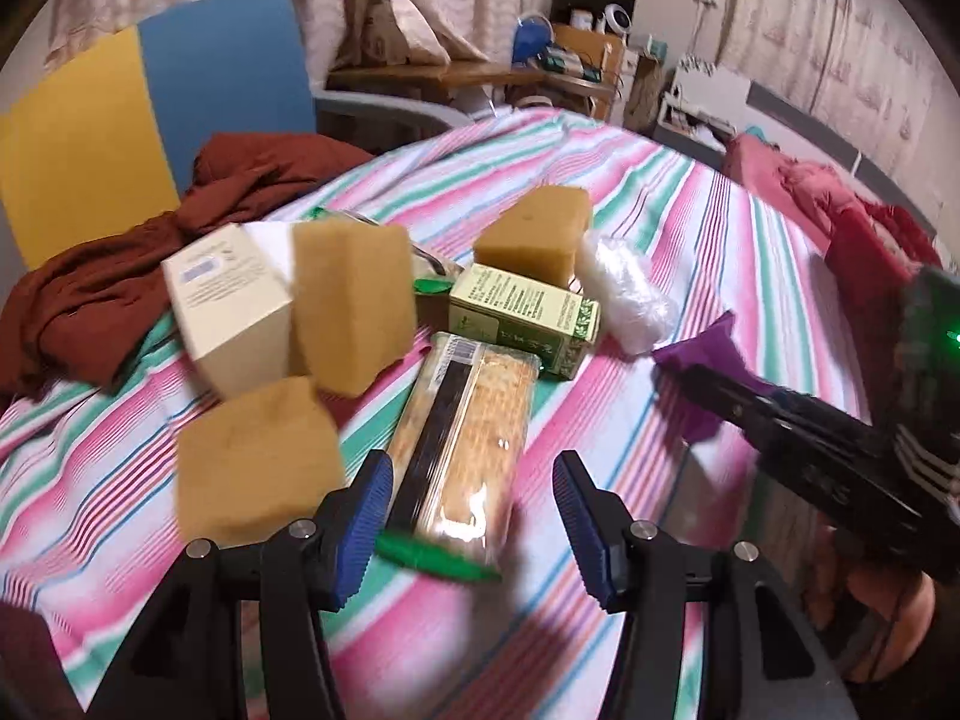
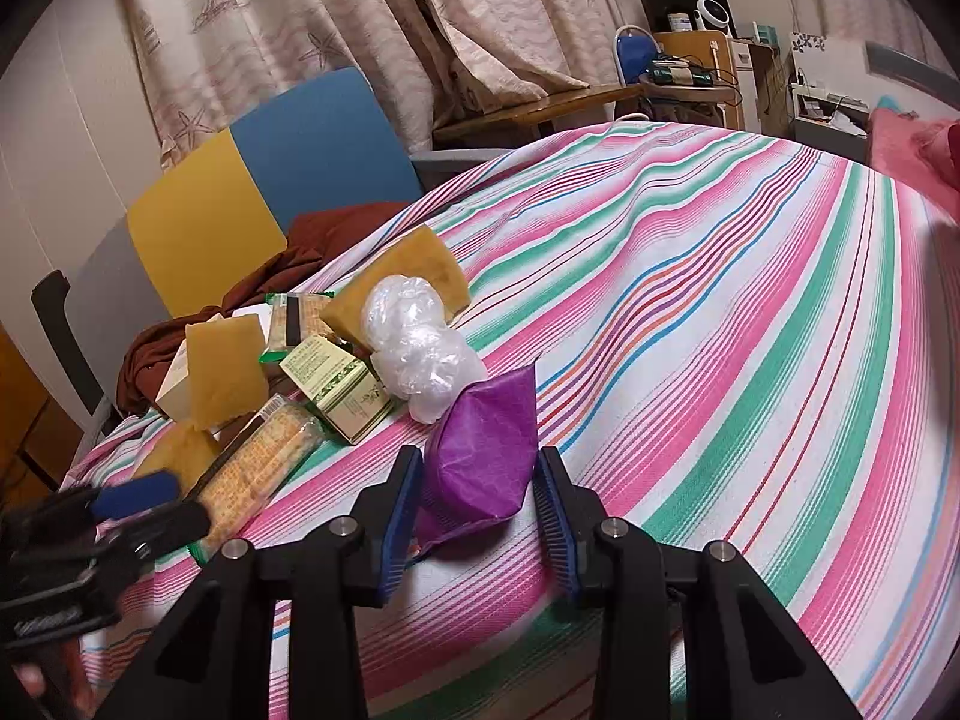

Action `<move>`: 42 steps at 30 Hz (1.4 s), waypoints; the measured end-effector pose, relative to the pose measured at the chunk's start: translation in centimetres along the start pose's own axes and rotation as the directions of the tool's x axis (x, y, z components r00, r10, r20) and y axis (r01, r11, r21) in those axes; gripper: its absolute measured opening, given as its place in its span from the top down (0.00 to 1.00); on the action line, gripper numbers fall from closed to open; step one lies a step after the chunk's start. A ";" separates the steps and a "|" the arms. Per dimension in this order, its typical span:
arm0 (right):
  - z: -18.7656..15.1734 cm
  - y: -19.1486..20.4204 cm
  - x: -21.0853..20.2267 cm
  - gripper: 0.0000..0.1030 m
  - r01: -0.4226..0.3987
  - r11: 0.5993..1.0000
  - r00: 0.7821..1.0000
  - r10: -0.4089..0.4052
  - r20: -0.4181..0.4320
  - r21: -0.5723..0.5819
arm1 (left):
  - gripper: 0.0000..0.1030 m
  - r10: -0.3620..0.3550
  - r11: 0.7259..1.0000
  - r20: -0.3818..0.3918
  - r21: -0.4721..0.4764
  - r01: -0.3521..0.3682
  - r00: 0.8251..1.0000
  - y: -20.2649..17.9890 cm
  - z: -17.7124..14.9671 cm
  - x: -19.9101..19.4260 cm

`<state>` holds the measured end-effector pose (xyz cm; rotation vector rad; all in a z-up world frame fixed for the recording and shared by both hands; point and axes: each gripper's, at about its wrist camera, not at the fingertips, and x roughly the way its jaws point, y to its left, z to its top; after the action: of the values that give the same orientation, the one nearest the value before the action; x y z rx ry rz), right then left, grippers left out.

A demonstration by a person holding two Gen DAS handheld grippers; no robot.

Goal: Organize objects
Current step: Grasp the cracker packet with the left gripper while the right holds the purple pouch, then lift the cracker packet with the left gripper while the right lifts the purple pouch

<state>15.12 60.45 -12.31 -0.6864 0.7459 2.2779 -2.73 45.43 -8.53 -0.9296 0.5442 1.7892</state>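
In the left wrist view my left gripper [image 1: 474, 519] stands open astride the near end of a long cracker packet [image 1: 462, 438]; its right pad is clear of the wrapper. Around the packet lie three tan sponges [image 1: 354, 300], a cream box [image 1: 228, 300], a green box [image 1: 528, 312] and a crumpled clear plastic bag [image 1: 624, 294]. My right gripper [image 2: 478, 516] is shut on a purple pouch [image 2: 480, 456], held just above the sheet. That right gripper [image 1: 780, 414] reaches in from the right in the left wrist view, and the left gripper [image 2: 120, 510] is a blur at the lower left.
Everything rests on a bed with a pink, green and white striped sheet [image 2: 720, 300]. A rust-brown cloth [image 1: 120, 276] is heaped at the left edge before a yellow and blue chair [image 1: 150, 102]. Red clothes [image 1: 840, 210] lie at the far right. A cluttered wooden desk [image 2: 570, 99] stands behind.
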 end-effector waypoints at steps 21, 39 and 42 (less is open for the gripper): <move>-0.1 0.2 0.1 0.63 0.015 1.000 1.000 -0.015 0.002 -0.009 | 0.53 -0.003 0.999 0.043 -0.037 0.005 0.999 -0.8 -2.0 1.7; -0.2 1.1 -0.2 0.63 0.074 0.996 0.997 -0.074 0.000 -0.058 | 0.53 -0.001 0.988 0.111 -0.153 0.018 0.994 -0.1 -6.4 -2.4; -0.2 1.3 -0.5 0.62 0.097 0.993 0.995 -0.096 0.015 -0.071 | 0.53 0.003 0.983 0.125 -0.182 0.020 0.992 0.3 -7.6 -3.4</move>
<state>14.59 59.24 -11.74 -0.7257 0.6153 2.2275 0.29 37.88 -10.45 -0.9349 0.2997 1.8982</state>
